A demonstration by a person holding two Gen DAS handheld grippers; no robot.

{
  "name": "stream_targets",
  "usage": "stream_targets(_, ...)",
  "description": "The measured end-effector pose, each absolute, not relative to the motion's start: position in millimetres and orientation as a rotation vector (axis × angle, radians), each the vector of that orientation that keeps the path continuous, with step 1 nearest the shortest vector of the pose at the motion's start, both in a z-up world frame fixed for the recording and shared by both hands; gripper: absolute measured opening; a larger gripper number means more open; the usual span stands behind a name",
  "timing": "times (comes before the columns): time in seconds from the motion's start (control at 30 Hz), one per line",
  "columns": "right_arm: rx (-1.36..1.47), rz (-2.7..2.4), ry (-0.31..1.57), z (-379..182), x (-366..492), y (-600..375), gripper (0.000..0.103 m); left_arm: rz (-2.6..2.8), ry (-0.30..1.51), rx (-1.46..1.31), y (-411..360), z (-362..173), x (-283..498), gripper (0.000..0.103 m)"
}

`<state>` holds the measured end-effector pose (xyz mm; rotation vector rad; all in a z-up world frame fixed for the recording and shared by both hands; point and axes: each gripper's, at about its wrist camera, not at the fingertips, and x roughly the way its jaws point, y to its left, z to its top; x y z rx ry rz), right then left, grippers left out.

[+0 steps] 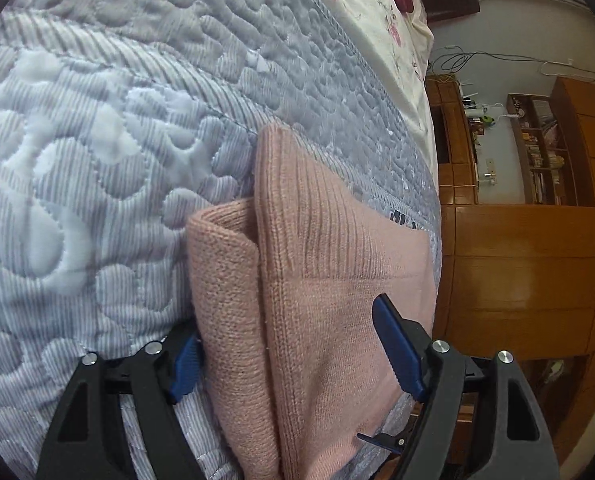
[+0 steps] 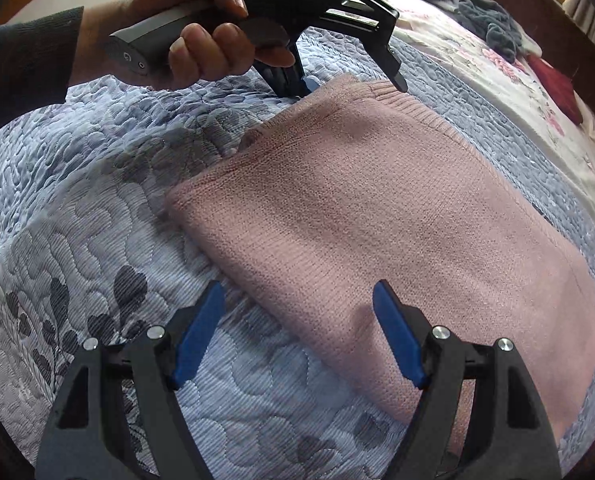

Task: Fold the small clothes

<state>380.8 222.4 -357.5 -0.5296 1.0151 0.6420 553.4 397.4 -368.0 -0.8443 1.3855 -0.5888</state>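
quilted bedspread (image 2: 97, 208) bears pink knit (image 2: 377, 220); both hand-held grippers (image 1: 293, 344) (image 2: 297, 320) gape apart.

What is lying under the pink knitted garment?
The pink knitted garment lies folded on a pale blue quilted bedspread. Whatever is between its folded layers is covered.
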Motion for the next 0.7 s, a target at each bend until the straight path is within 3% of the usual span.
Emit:
stream_targets(0.57, -0.735, 0.597, 0.849, -381, 369, 273, 0.076, -0.611, 1.385, -0.865, 393, -375, 569, 0.076)
stream_targets(0.6, -0.748, 0.591, 0.829, -382, 369, 278, 0.076, -0.610, 1.387, -0.866, 393, -376, 570, 0.074)
stream_targets(0.7, -0.766, 0.566, 0.767, -380, 368, 290, 0.070, -0.581, 1.402, -0.868, 397, -382, 572, 0.048)
